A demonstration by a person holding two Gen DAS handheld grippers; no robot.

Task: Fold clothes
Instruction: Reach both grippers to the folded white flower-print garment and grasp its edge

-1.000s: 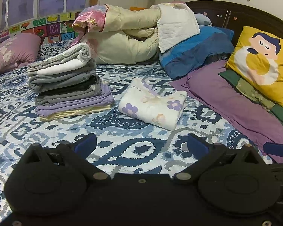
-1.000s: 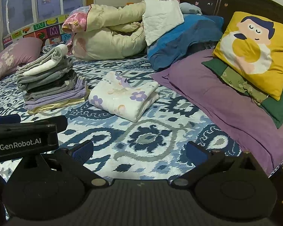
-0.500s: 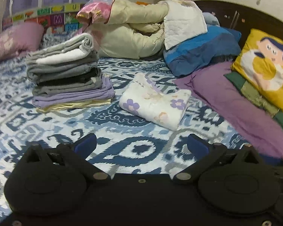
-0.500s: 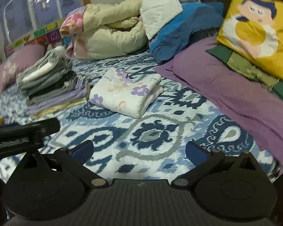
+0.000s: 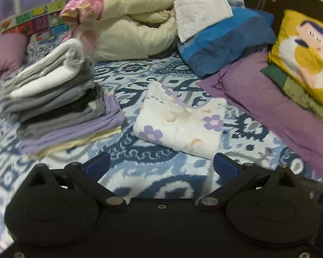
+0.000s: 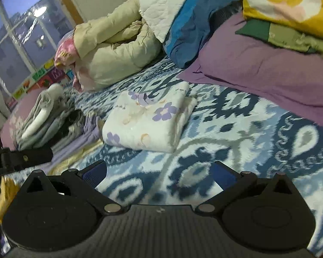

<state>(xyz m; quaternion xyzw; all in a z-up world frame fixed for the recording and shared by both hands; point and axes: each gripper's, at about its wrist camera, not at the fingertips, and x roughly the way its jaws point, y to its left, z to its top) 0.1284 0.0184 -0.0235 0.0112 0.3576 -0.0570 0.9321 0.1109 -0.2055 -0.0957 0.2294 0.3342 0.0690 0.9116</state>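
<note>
Folded floral garment (image 5: 180, 120) lies flat on the bed (image 5: 157, 169), just right of the folded stack (image 5: 60, 101), dead ahead of both tools. Left tool (image 5: 161, 165) and right tool (image 6: 159, 173) are spread wide, holding nothing; the garment's long axis runs front-left to back-right, about equally near each.

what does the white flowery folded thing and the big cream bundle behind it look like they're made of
Folded floral garment: seems a soft, matte woven cotton, thin layers with printed purple flowers. Cream quilt: looks like padded synthetic or cotton shell, puffy with stitched seams and a slight sheen. Both are guesses from looks alone.
</note>
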